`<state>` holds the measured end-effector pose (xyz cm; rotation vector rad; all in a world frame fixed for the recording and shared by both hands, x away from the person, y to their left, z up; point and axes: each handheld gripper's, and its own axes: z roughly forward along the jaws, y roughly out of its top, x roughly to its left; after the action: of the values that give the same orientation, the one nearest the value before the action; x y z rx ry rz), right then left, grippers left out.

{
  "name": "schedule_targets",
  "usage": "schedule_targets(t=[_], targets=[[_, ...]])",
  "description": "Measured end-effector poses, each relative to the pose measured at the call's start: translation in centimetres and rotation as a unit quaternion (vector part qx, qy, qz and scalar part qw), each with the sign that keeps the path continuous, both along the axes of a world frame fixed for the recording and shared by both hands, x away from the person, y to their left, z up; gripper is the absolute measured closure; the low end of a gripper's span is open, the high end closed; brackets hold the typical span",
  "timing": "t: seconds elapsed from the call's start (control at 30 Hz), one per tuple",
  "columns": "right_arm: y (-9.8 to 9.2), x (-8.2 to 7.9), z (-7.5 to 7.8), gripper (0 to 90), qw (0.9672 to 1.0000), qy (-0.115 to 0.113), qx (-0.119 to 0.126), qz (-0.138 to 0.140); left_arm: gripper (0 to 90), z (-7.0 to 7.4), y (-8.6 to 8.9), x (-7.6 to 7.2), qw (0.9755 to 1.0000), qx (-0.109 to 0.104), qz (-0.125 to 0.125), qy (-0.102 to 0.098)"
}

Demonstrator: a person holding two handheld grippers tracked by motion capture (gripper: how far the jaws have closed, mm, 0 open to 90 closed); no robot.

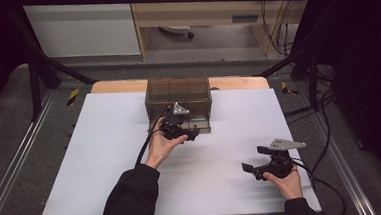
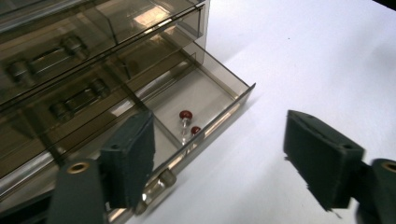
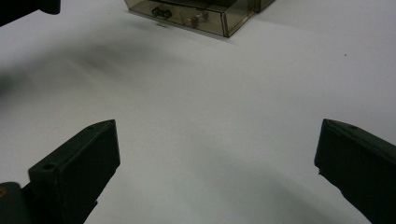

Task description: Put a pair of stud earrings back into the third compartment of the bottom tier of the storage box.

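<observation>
A: Left gripper (image 1: pixel 192 134)?
B: Jaws wide apart, holding nothing, just beside the smoky drawer box's (image 1: pixel 178 90) pulled-out bottom drawer (image 2: pixel 219 88); two red-headed pins (image 2: pixel 186 115) lie inside.
A: Right gripper (image 1: pixel 247 167)?
B: Jaws spread wide, empty, over the white table (image 1: pixel 106 157), well apart.

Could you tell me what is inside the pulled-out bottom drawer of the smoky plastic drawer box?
The open drawer holds a small item with two dark red round ends on a clear stem. The left gripper hides the drawer's near corner.
</observation>
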<state>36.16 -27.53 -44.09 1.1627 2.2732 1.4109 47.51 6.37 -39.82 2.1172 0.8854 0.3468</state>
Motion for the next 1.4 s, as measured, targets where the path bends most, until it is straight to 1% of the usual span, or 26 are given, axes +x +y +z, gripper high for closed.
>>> schedule_targets(t=[0.07,0.17,0.3,0.4,0.53,0.7,0.8,0.9,0.97,1.03,1.13,1.2,1.23,1.37,1.4], targets=[[0.0,0.0,0.0,0.7,1.0000,0.000,0.000,0.000,19.8,0.0,0.4,-0.5,1.0000,-0.002,0.001,-0.006],[0.0,0.0,0.0,0.8,1.0000,0.000,0.000,-0.001,14.7,0.0,1.3,-1.2,0.9999,0.001,-0.006,-0.011],[0.0,0.0,0.0,0.7,1.0000,0.001,-0.001,-0.001,12.3,0.2,2.4,-2.2,0.9998,-0.002,-0.004,-0.017],[0.1,0.0,0.0,0.7,1.0000,0.002,-0.001,-0.001,11.9,0.3,3.2,-2.7,0.9998,-0.007,-0.005,-0.017],[0.0,0.0,0.0,0.7,1.0000,0.002,-0.001,-0.002,11.2,0.4,4.3,-3.5,0.9998,-0.008,-0.005,-0.019],[0.0,0.0,0.0,0.7,1.0000,0.001,-0.001,-0.002,11.0,0.3,6.2,-4.5,0.9998,-0.009,-0.003,-0.019],[0.0,0.0,0.0,0.7,1.0000,0.002,-0.001,-0.002,11.1,0.1,7.3,-5.1,0.9997,-0.019,-0.002,-0.016],[0.1,0.0,-0.1,0.7,1.0000,0.003,-0.001,-0.003,11.1,-0.2,8.2,-5.7,0.9996,-0.019,-0.003,-0.020],[0.1,0.0,-0.1,0.7,1.0000,0.002,-0.001,-0.003,11.1,-0.5,8.8,-6.1,0.9996,-0.023,-0.005,-0.018],[0.0,0.0,-0.1,0.7,1.0000,0.003,-0.002,-0.003,11.1,-0.8,9.4,-6.6,0.9995,-0.022,-0.004,-0.024],[0.1,0.0,-0.1,0.7,1.0000,0.004,-0.002,-0.003,11.1,-1.2,10.1,-7.0,0.9994,-0.023,-0.007,-0.026],[0.1,0.0,-0.1,0.7,1.0000,0.004,-0.002,-0.003,11.1,-1.3,10.7,-7.3,0.9994,-0.024,-0.002,-0.026],[0.0,0.0,-0.1,0.7,1.0000,0.004,-0.004,-0.003,11.1,-1.4,11.1,-7.4,0.9992,-0.026,0.001,-0.030],[0.1,0.0,-0.1,0.7,1.0000,0.003,-0.003,-0.003,11.1,-1.9,12.1,-7.8,0.9989,-0.028,-0.004,-0.038],[0.1,0.0,-0.1,0.7,1.0000,0.004,-0.002,-0.004,10.9,-2.0,12.3,-8.0,0.9990,-0.027,-0.001,-0.035]])
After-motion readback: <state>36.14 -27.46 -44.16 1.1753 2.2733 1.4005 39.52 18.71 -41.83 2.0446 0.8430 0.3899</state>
